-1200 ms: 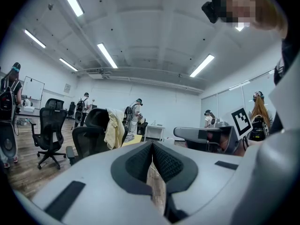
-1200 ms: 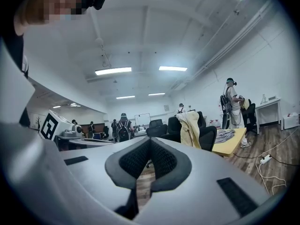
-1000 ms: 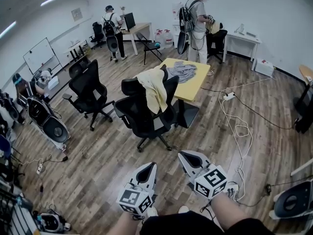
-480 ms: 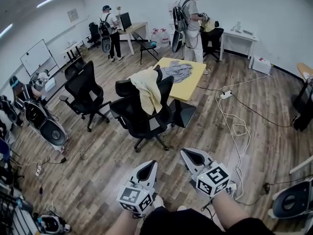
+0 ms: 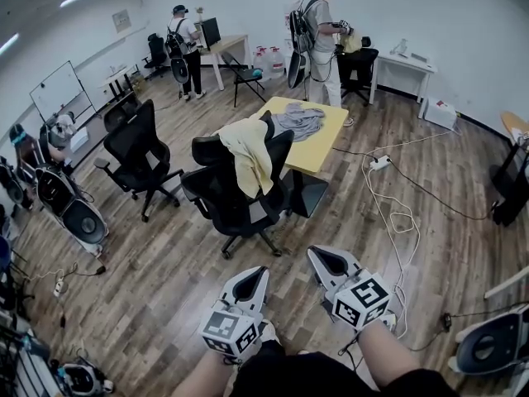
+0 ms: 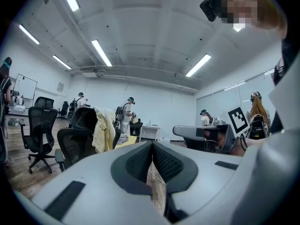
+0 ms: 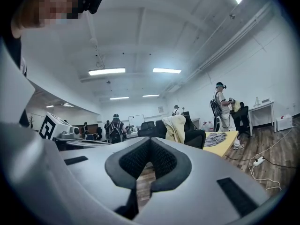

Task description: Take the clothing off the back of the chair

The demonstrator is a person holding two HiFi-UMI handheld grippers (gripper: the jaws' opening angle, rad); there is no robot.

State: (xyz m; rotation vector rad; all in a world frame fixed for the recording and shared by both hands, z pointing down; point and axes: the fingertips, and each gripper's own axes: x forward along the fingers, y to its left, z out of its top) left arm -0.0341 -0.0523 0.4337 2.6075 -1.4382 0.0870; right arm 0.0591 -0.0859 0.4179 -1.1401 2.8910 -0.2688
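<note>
A pale yellow garment (image 5: 248, 155) hangs over the back of a black office chair (image 5: 230, 195) beside a yellow table (image 5: 307, 139); it also shows in the left gripper view (image 6: 104, 128) and the right gripper view (image 7: 176, 127). My left gripper (image 5: 253, 276) and right gripper (image 5: 324, 260) are held side by side low in the head view, well short of the chair, both shut and empty. Each points roughly level toward the chair.
A grey garment (image 5: 299, 119) lies on the yellow table. A second black chair (image 5: 136, 151) stands to the left. White cables and a power strip (image 5: 380, 162) trail across the wooden floor at right. Several people with backpacks work near the far desks.
The chair and table have shifted slightly left and nearer in the head view as both grippers advanced together toward them. Both stay shut.
</note>
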